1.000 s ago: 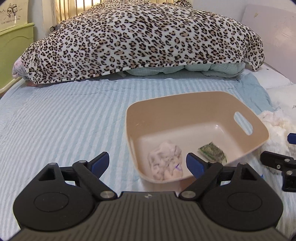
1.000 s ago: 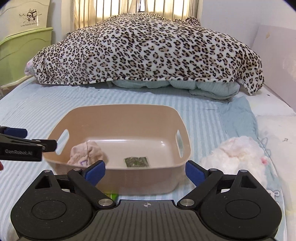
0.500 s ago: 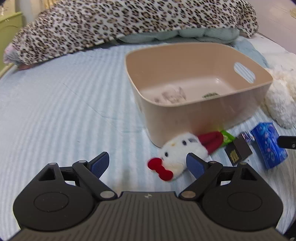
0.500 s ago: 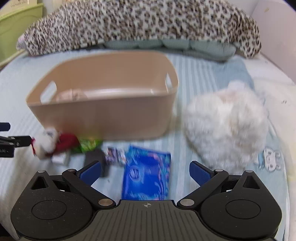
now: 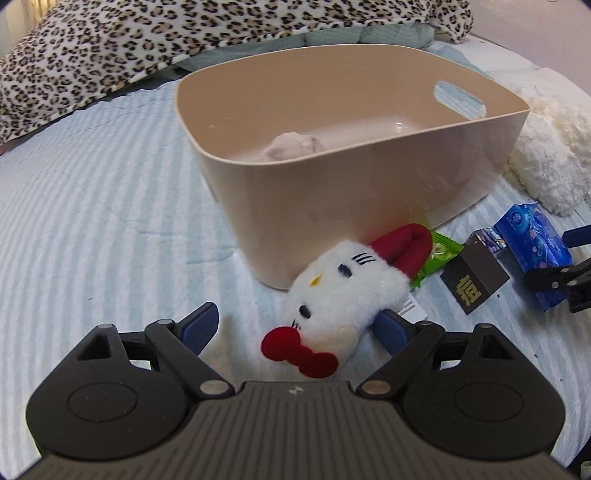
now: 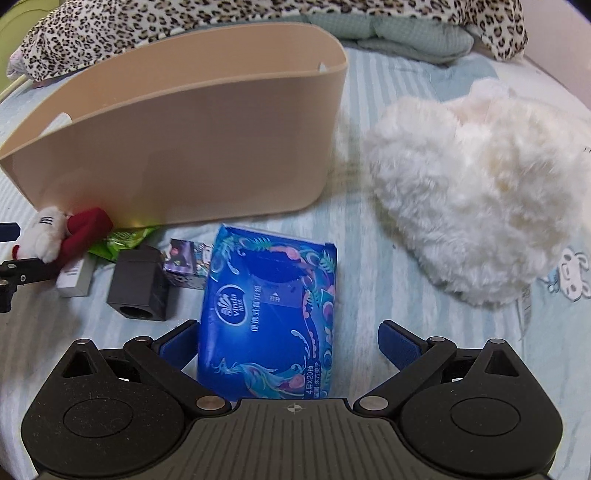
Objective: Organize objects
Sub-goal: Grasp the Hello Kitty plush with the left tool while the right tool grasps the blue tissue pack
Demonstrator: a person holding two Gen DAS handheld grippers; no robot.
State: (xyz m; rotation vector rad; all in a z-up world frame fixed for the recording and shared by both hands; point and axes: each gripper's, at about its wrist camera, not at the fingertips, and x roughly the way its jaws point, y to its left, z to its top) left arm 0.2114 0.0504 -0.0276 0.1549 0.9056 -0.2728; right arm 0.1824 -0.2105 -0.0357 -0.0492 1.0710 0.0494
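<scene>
Left gripper (image 5: 297,326) jaws spread wide, gripping nothing. Left wrist view: white cat plush (image 5: 345,293) with red bow lies on the striped sheet (image 5: 92,206) between the fingers, its right side against the right pad (image 5: 391,330), well clear of the left pad. Plush leans on the near wall of the beige bin (image 5: 332,206). A crumpled pale cloth (image 5: 291,146) sits inside the bin. Right of the plush: green wrapper (image 5: 437,260), black box (image 5: 474,278) with gold character, blue tissue pack (image 5: 535,254).

Right wrist view: right gripper (image 6: 290,341) also wide open, empty. Blue tissue pack (image 6: 269,317) lies flat between the fingers, left edge just beside the left pad (image 6: 177,345), gap on the right side. Black box (image 6: 138,282) to its left, small printed box (image 6: 186,267) between them. Fluffy white plush (image 6: 476,210) on the right, beside the bin (image 6: 184,147). Leopard blanket (image 6: 110,26) behind.
</scene>
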